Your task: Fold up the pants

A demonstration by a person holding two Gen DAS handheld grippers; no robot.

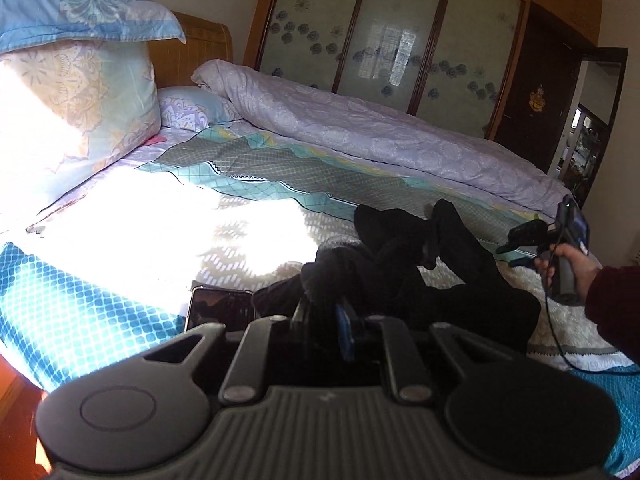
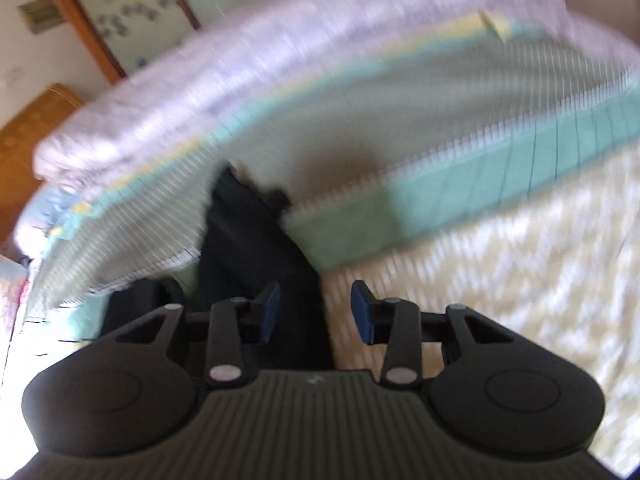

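Note:
Black pants point(image 1: 420, 264) lie crumpled on the bed near its front edge. My left gripper point(image 1: 324, 312) is shut on a bunched part of the pants and holds it just above the bed. In the left wrist view my right gripper point(image 1: 520, 240) hovers open and empty to the right of the pants. In the blurred right wrist view the right gripper point(image 2: 316, 312) is open, its blue pads point(image 2: 364, 316) apart, with a black pant leg point(image 2: 256, 240) below and ahead.
A phone point(image 1: 222, 312) lies on the bed just left of my left gripper. A rolled lilac duvet point(image 1: 380, 132) runs along the far side. Pillows point(image 1: 76, 96) are stacked at the headboard. A wardrobe point(image 1: 400, 32) stands behind the bed.

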